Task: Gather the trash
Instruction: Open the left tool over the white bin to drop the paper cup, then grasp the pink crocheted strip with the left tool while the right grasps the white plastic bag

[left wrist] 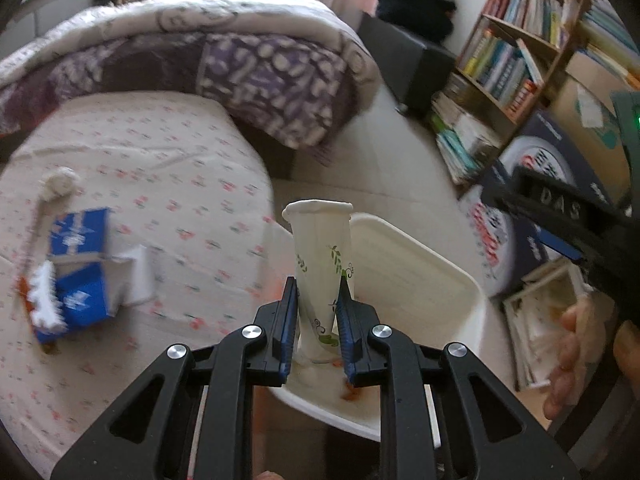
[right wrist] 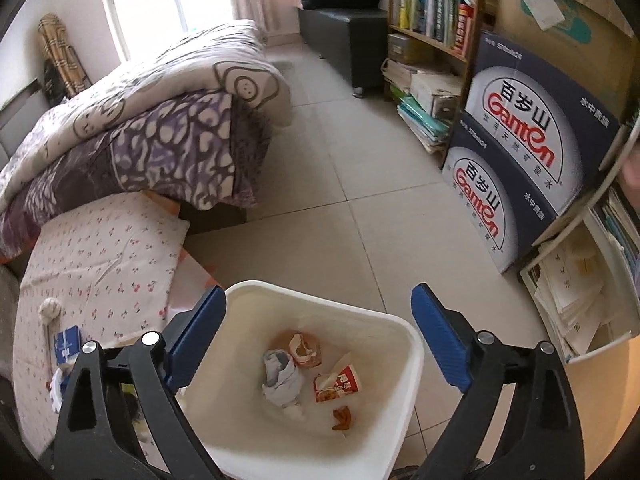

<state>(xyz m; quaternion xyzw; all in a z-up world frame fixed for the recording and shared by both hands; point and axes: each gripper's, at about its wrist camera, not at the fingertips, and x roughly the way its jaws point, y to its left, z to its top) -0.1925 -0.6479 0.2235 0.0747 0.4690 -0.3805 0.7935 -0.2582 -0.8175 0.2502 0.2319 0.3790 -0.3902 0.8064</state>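
Note:
My left gripper point(left wrist: 317, 292) is shut on a crushed white paper cup point(left wrist: 322, 256) with green leaf print, held upright over the white bin point(left wrist: 420, 280) beside the bed. In the right wrist view my right gripper point(right wrist: 318, 306) stands open above the same white bin point(right wrist: 408, 344), with nothing between its blue pads. Inside the bin lie a crumpled grey-white wad point(right wrist: 282, 378), a red snack wrapper point(right wrist: 338, 384), a brown crushed piece point(right wrist: 304, 348) and an orange scrap point(right wrist: 342, 418). On the bed sheet remain a torn blue box point(left wrist: 80, 272) and a white ball on a stick point(left wrist: 60, 184).
The bed carries a purple patterned quilt point(right wrist: 160, 136). Blue water cartons point(right wrist: 528, 148) and a bookshelf point(right wrist: 432, 12) line the right wall, with paper stacks point(right wrist: 568, 292) beside the bin. Tiled floor point(right wrist: 360, 160) lies open between the bed and the cartons. A hand point(left wrist: 572, 352) shows at right.

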